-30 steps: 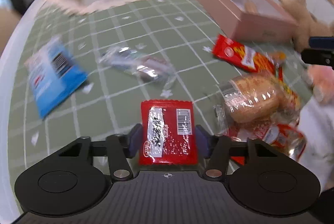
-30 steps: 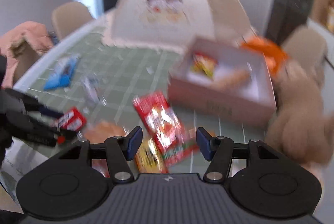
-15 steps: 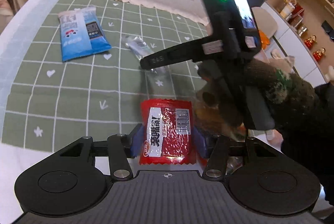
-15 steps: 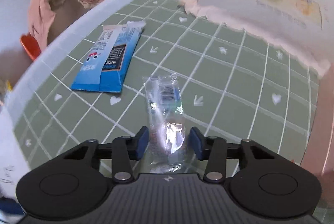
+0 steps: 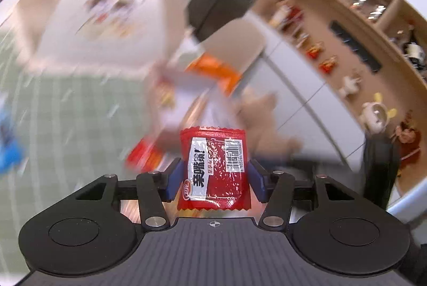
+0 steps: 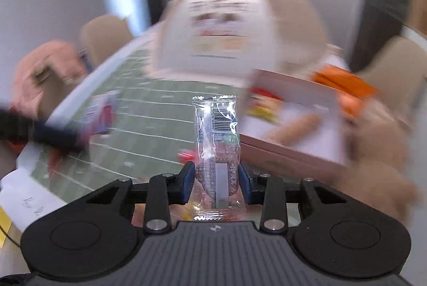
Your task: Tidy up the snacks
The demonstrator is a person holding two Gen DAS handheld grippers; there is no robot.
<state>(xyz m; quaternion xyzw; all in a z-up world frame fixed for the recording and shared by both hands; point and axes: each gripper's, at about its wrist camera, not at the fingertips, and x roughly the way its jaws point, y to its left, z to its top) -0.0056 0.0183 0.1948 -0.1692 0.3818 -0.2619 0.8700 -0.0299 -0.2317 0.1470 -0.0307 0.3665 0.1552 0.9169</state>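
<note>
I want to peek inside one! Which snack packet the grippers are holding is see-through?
The clear packet, held upright in the right gripper. The left gripper holds a solid red packet that hides its inside.

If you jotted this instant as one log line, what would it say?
left claw: gripping red snack packet | right claw: gripping clear snack packet | pink box: holds some snacks | both packets off table

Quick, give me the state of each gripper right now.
Left gripper: closed on the red snack packet, jaws easing open.
Right gripper: closed on the clear snack packet.
</note>
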